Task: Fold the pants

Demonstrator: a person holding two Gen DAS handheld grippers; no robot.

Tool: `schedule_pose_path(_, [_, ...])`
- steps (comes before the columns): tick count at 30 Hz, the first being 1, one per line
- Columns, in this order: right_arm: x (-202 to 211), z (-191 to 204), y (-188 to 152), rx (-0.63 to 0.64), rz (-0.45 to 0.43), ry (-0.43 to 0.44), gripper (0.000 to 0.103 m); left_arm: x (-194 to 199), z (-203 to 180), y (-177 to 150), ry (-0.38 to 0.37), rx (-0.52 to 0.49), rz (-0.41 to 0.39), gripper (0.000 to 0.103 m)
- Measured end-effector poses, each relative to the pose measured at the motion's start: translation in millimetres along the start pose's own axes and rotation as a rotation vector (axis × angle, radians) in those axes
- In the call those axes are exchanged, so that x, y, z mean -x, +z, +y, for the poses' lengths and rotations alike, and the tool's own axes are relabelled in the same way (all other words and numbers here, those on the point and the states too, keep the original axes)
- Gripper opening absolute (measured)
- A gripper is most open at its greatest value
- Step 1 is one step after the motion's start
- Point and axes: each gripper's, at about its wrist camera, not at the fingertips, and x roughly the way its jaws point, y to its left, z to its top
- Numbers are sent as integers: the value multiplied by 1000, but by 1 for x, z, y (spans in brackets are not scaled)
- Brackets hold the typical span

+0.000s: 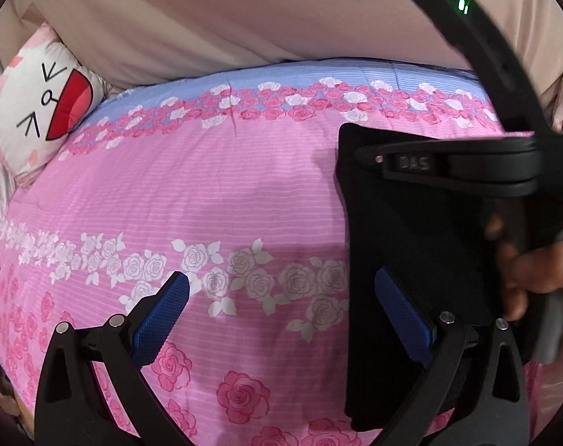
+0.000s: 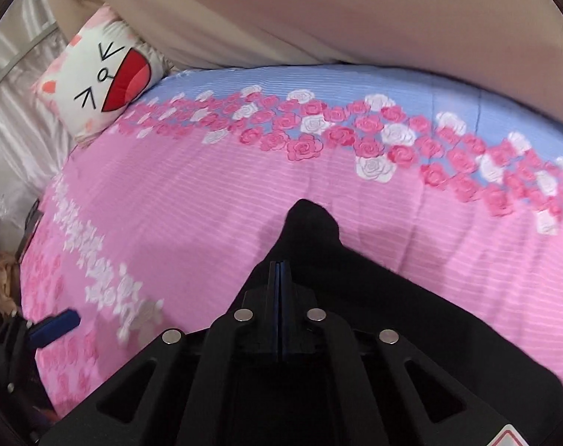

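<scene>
Right gripper (image 2: 279, 278) clenched on pants (image 1: 422, 230), frame right on bedspread (image 1: 207, 193) | left gripper (image 1: 281, 319) released, empty | risk: your one-point hold lets layers slide, skewing the fold.

Count of items on and around the bed

One pair of black pants (image 1: 411, 230), folded; one left claw (image 1: 281, 319) with two blue pads; one right claw (image 2: 279, 286) with two pads pressed together; one hand (image 1: 527, 271) in view; one cat-face pillow (image 1: 39, 111); one bed (image 1: 207, 193) under one pink and blue rose-print cover; one beige headboard (image 1: 244, 18); one silvery curtain (image 2: 17, 119).
</scene>
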Motion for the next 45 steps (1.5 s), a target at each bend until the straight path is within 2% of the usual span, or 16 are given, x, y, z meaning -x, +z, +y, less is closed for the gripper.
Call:
schedule_pose_path(4, [-11,0,2,-17,2,40,0,-6,6,-1,-12,4,14,98])
schedule_pose_path(12, [-29,13,9,-7,20,27,0,-13,10,-4,-9,18,27,98])
schedule_pose_path(15, [-16,13,7,-11,-32,36,0,-13,14,-4,-6,29,46,98])
schedule_pose_path(16, [-2,15,4,-9,-72,49,7,-11,19,-3,-33,43,54,98])
schedule_pose_path(18, [27,21,-8,-12,-122,76,7,-4,31,-4,-71,71,57,98])
schedule_pose_path(19, [41,24,-18,-10,-135,71,7,0,41,-5,-72,91,52,98])
schedule_pose_path(21, [64,23,-46,-34,-146,9,7,8,59,-8,-59,122,28,98])
schedule_pose_path(24, [65,16,-76,-117,-127,35,7,9,82,-13,-32,174,26,98])
schedule_pose_path(27, [51,31,-86,-66,-156,-32,9,8,94,-13,-24,208,26,98])
schedule_pose_path(30, [41,51,-89,-8,-210,-97,10,10,91,-12,-1,191,15,98])
schedule_pose_path(34, [44,58,-87,42,-205,-141,9,13,76,-13,37,139,13,98])
schedule_pose_path(36, [58,55,-85,15,-195,-119,8,13,70,-13,61,116,13,98])
schedule_pose_path(38, [76,53,-87,-46,-188,-13,8,15,64,-14,88,92,13,98])
schedule_pose_path(39, [78,55,-90,-46,-168,-5,8,16,62,-15,97,83,10,98])
schedule_pose_path(42, [66,67,-101,-13,-108,-34,8,18,59,-17,114,70,4,98])
schedule_pose_path(45, [55,75,-105,2,-126,-69,9,17,58,-18,122,68,12,98])
